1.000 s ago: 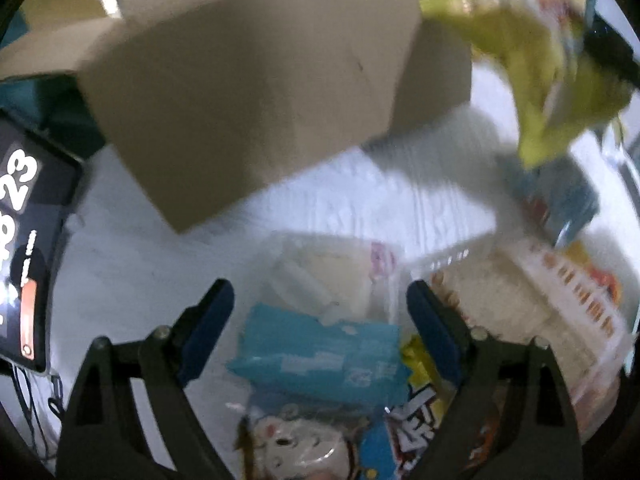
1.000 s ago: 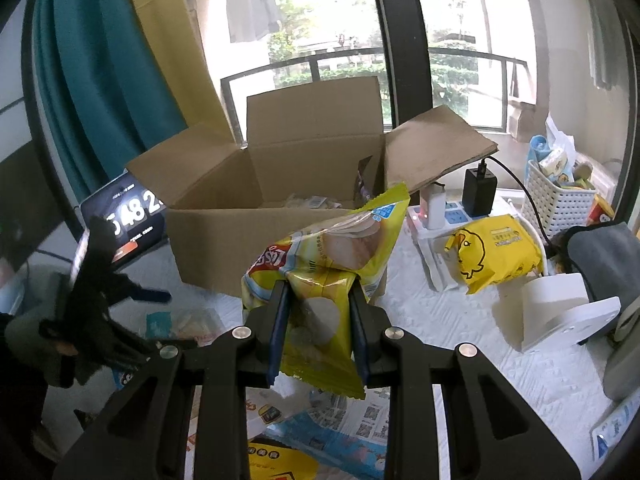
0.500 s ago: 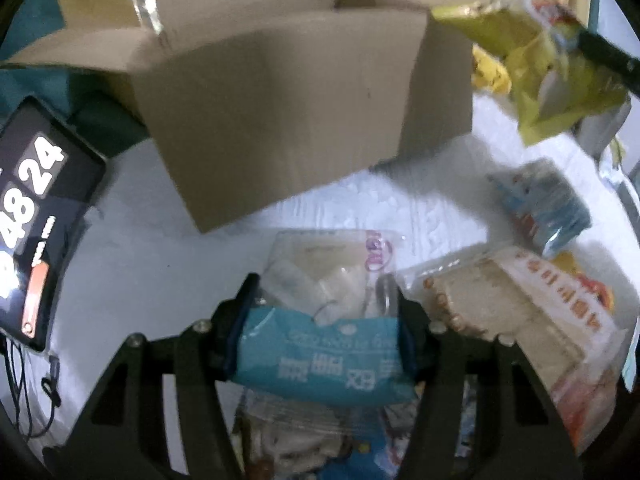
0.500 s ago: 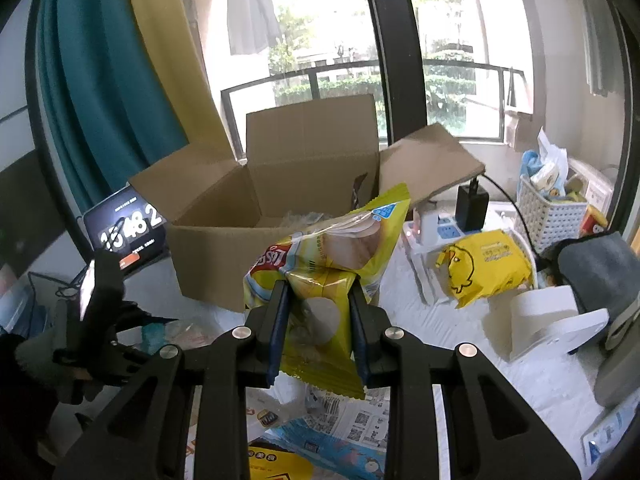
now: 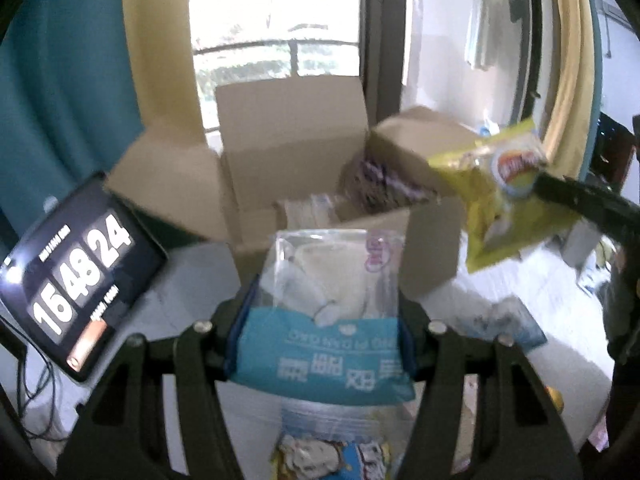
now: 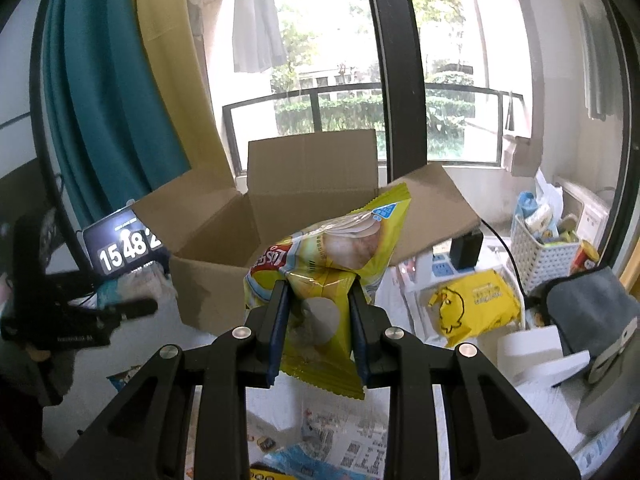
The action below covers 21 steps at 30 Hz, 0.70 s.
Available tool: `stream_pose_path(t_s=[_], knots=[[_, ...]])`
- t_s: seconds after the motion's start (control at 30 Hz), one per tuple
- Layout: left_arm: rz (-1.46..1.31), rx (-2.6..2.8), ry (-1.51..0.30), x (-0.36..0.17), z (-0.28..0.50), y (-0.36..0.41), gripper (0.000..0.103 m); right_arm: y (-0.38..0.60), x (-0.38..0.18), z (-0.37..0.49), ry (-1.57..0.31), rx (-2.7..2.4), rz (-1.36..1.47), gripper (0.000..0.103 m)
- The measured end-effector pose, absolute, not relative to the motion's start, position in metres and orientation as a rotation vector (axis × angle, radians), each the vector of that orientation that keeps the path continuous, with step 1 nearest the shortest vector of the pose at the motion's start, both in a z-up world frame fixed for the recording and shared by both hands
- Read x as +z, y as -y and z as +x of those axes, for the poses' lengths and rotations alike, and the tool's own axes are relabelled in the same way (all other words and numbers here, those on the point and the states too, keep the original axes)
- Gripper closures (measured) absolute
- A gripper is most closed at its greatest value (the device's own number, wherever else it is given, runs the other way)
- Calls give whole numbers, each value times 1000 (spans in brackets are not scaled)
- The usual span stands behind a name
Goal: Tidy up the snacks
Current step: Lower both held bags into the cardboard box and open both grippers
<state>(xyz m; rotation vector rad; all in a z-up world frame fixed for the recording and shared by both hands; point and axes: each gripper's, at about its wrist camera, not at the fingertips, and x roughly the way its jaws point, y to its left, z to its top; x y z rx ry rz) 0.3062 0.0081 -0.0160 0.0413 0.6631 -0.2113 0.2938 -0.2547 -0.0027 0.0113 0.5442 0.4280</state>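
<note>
Left gripper (image 5: 322, 334): clamped on blue-and-clear snack bag (image 5: 328, 320), held before cardboard box (image 5: 292, 152) | Right gripper (image 6: 318, 322): clamped on yellow chip bag (image 6: 332, 276), raised before same box

One open cardboard box (image 6: 280, 232) stands on the worktop. Two snack packets are held up: a yellow chip bag (image 6: 332, 264) and a blue-and-clear packet (image 5: 328, 320). One yellow duck packet (image 6: 472, 304), one white basket (image 6: 544, 256), one clock tablet (image 5: 76, 292). Inside the box, perhaps two packets, blurred.

blurred: snacks inside cardboard box (image 5: 304, 184) | cut off: clock tablet (image 6: 124, 246) digits
</note>
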Motion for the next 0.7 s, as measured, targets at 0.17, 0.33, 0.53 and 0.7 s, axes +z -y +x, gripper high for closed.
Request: stream_pose_path(t_s=[0.17,0.33,0.53,0.7], knots=[[2,-175,-600,-5,319,-16,43,249,3,305,-524,429,3,73],[-5,-161,-567,0,333,-15,43,245,5,323,-511,427,6,73],[-14,-153,-545,0,356,-16,43,238,7,345,-499,425,3,73],[-37,-135,-530,-4,378,-19,43,228,6,365,-495,423,-26,73]])
